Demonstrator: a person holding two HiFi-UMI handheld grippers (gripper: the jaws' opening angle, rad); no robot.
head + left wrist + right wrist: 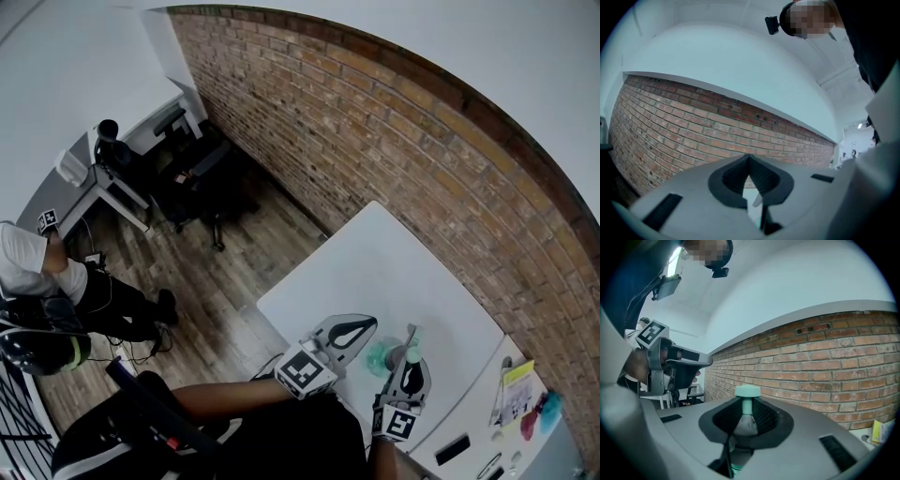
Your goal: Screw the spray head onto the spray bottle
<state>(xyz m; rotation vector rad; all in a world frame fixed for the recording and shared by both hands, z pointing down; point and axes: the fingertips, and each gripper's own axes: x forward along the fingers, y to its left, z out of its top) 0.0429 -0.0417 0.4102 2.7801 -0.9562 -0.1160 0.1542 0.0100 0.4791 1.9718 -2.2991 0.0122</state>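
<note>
Right gripper view: right gripper (746, 414) squeezes spray bottle (748, 424) at its neck, standing straight up w/ spray head (747, 391) on top; left gripper (368, 325), closed & empty, is just beside it on the left.

Upright spray bottle (746, 420), clear neck over a teal-tinted body, clamped at the neck by the right gripper (409, 364), above the white table (394, 272) near its near edge, mint-green spray head (747, 391), round flat cap on a slim stem, seated on the neck, tightness unclear
</note>
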